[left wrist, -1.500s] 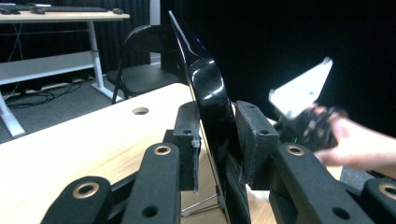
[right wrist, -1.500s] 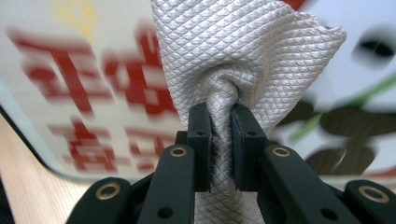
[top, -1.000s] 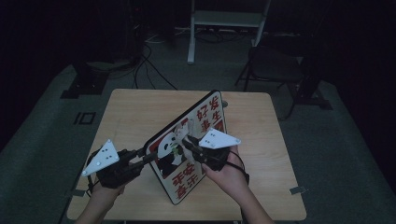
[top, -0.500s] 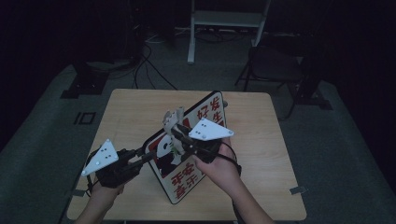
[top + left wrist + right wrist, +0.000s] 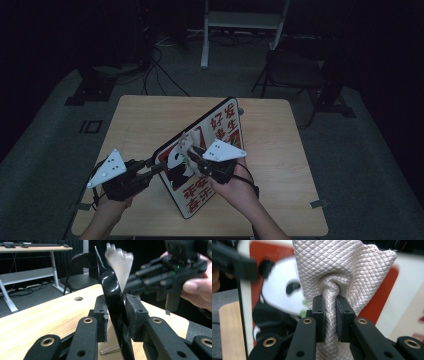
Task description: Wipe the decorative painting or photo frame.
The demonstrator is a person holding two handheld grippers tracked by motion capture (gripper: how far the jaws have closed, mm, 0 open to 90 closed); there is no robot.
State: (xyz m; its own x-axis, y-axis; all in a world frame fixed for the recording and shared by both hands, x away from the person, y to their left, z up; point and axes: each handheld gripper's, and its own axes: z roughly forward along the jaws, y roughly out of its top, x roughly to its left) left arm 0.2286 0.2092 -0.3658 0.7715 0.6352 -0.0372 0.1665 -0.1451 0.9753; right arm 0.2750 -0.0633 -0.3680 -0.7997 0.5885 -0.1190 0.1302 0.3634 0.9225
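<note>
Panda board [image 5: 212, 150] and wiping cloth [image 5: 337, 272]

The glossy black-edged board, printed with a panda and red characters, stands tilted on the table, clamped at one edge. A beige, diamond-weave cloth, bunched and pinched, fans out against the board's printed face.

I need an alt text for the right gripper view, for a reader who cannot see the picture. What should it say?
The right gripper pinches a bunched, pale, quilted cloth between its two black jaws, close to the camera. Behind the cloth stands a red and white board with a panda picture, and a strip of the wooden table shows at lower left.
</note>
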